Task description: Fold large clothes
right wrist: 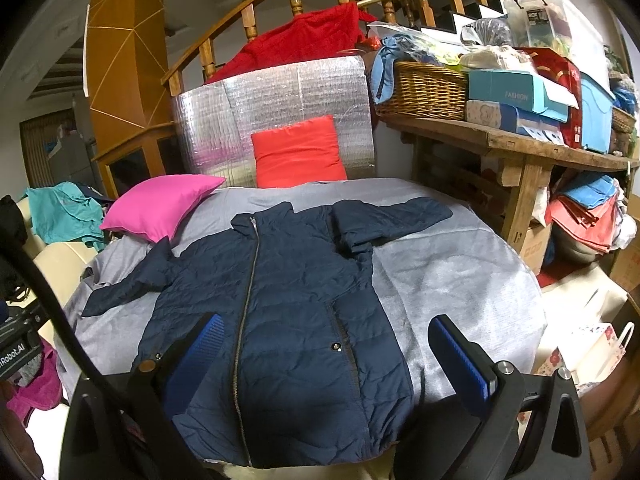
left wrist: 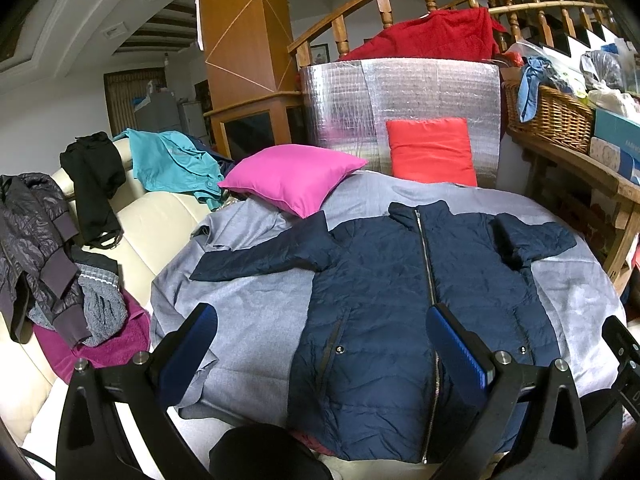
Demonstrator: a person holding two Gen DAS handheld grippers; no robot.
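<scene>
Jacket: a navy puffer jacket (left wrist: 384,304) is seen laid flat, front up and zipped, on the grey sheet (left wrist: 256,312); collar pointed toward the red cushion (left wrist: 432,152).
Sleeves: one is stretched out toward the pink pillow (left wrist: 292,176); the other is folded back on itself by the shoulder, on the wicker basket (left wrist: 548,116) side.
Left gripper (left wrist: 322,344): held wide open over the jacket's hem, nothing gripped; blue pads (left wrist: 460,352) are shown apart.
Right gripper (right wrist: 324,356): also spread wide above the jacket's lower half, nothing held.
Beyond the jacket: the silver foil mat (left wrist: 400,92) is propped upright behind the red cushion.
</scene>
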